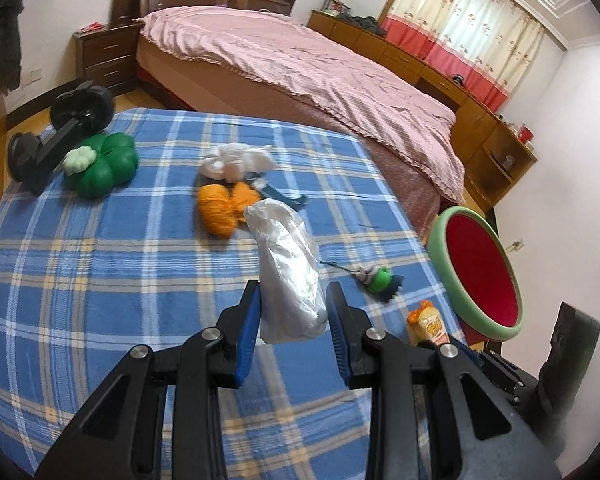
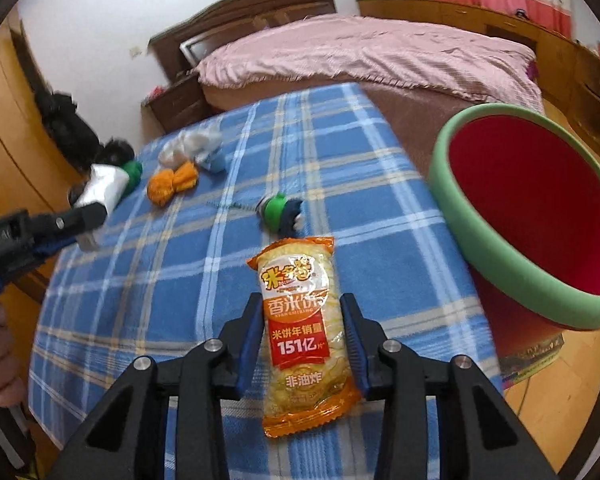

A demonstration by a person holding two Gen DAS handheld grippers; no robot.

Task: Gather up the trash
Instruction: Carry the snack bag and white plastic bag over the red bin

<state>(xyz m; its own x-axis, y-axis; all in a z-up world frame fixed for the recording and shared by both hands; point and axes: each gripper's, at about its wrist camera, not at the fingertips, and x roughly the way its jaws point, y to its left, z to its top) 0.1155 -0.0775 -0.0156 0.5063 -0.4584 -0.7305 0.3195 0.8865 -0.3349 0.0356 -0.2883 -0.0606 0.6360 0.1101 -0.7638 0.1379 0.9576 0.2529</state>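
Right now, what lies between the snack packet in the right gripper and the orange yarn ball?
Only bare blue plaid blanket lies between the snack packet and the orange yarn ball, in the right wrist view.

Your left wrist view: close above plaid desk [image 1: 100, 280], angled down, facing bed [image 1: 300, 60]. Your right wrist view: same tilt, nearer red bin [image 2: 540, 208]. Both share desk, bed, bin.
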